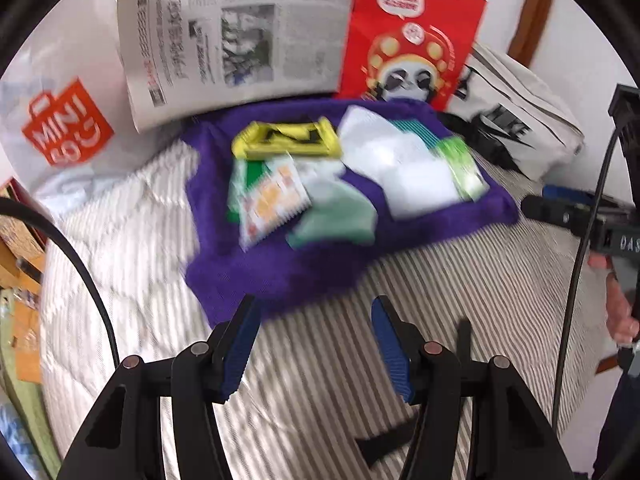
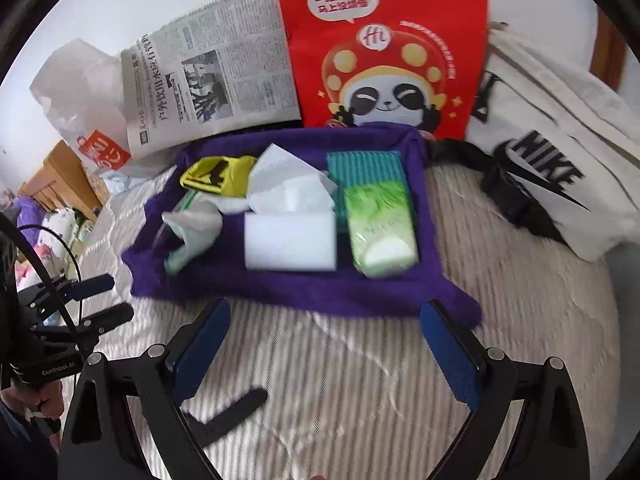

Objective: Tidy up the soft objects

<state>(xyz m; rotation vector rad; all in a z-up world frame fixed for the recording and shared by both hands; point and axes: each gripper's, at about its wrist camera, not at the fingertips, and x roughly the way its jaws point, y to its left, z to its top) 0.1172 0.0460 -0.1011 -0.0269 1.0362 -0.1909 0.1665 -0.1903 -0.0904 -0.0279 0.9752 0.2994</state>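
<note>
A purple towel [image 1: 280,272] [image 2: 280,292] lies on the striped bed. On it lie a yellow-black cloth [image 1: 286,138] [image 2: 216,178], a white sponge block [image 2: 290,242] [image 1: 420,184], a green tissue pack [image 2: 380,228] [image 1: 464,168], a teal ribbed cloth [image 2: 364,168], a pale green cloth [image 1: 340,220] [image 2: 192,236], a crumpled white sheet [image 2: 288,184] and an orange-patterned packet [image 1: 272,200]. My left gripper [image 1: 316,308] is open and empty, just short of the towel's near edge. My right gripper [image 2: 326,312] is open and empty at the towel's near edge.
A newspaper [image 1: 232,40] [image 2: 208,80], a red panda bag [image 1: 408,36] [image 2: 388,48] and a white Nike bag [image 2: 560,168] [image 1: 516,128] stand behind the towel. A white Miniso bag [image 1: 64,120] is at the left. Boxes [image 1: 20,248] lie beside the bed.
</note>
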